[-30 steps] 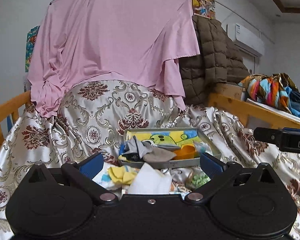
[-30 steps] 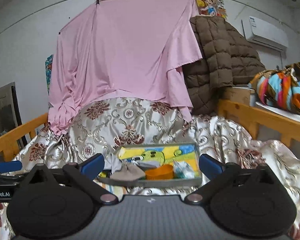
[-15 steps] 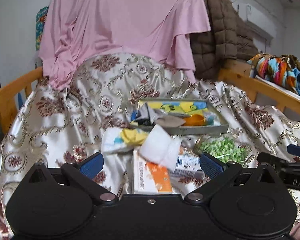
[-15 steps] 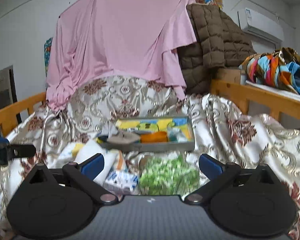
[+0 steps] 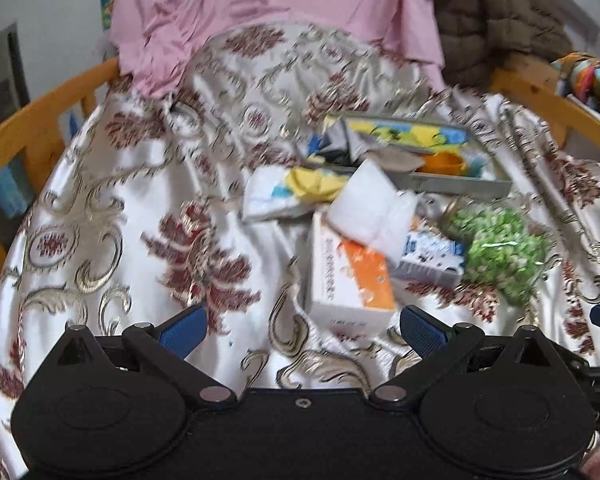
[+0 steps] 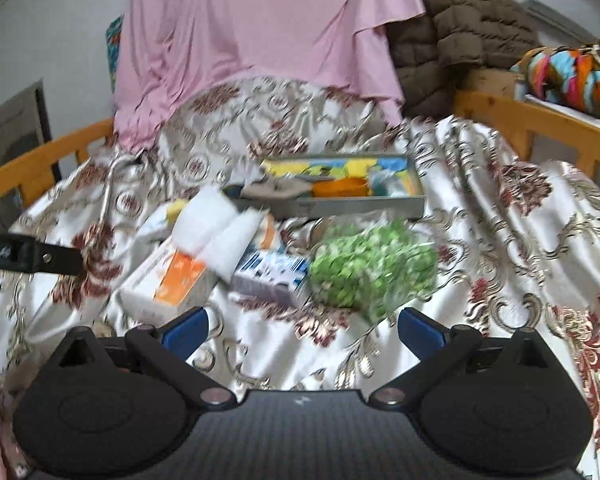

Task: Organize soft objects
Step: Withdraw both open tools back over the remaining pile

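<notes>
Both views are tilted further down than a second ago, so the pile of things is now brought low and central in each frame. The left gripper [image 5: 302, 326] and right gripper [image 6: 302, 324] are held with fingers spread wide, nothing pinched. Just beyond them, a white soft pack [image 5: 370, 210] is draped over an orange-and-white carton [image 5: 350, 276], with a crinkly green bag [image 6: 370, 268] at centre right and a yellow-patterned cloth [image 5: 296, 192] toward the tray [image 6: 340, 204] above. The soft pack is best pinched at its free edge, judging by its slack folds. Glossy bedspread [image 5: 140, 200] is seen throughout.
</notes>
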